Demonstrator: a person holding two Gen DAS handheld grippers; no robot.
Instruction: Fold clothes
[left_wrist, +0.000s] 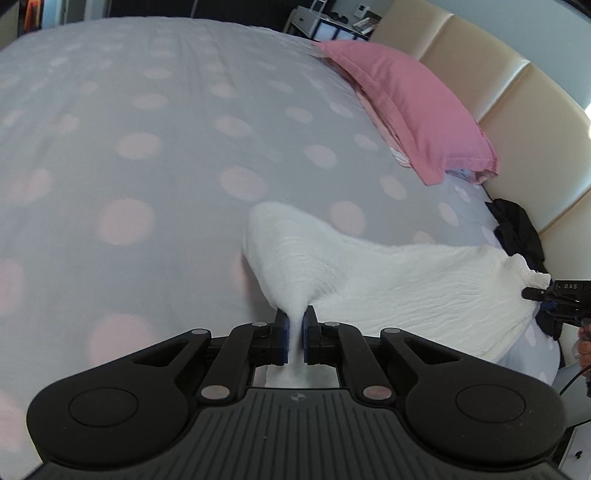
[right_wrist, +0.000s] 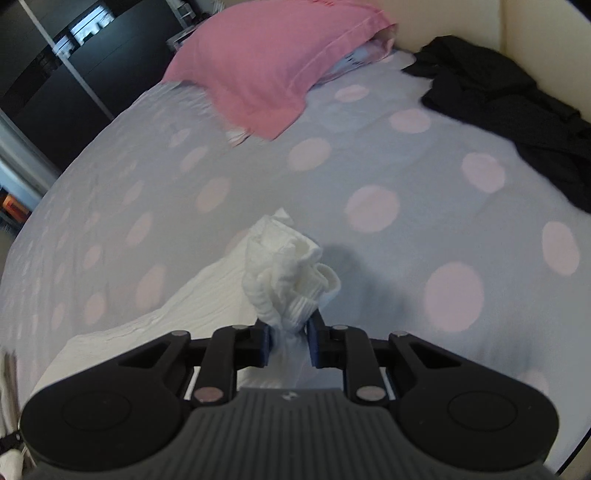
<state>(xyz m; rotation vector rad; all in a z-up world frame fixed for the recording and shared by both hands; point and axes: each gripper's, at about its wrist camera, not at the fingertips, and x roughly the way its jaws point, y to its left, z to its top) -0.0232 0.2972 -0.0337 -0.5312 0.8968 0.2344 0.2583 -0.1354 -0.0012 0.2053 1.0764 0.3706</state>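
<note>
White garment (left_wrist: 388, 280) spreads across the lower right of the left wrist view, its corner pinched by the left gripper (left_wrist: 294, 325). In the right wrist view, the right gripper (right_wrist: 289, 334) clamps its bunched edge at lower centre.

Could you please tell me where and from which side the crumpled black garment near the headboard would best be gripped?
Probably the crumpled black garment is best taken at its raised bunched folds near the cream padded headboard, coming from above on the open bed side, since the headboard blocks the far side. Both grippers are shut on the white textured garment now.
</note>
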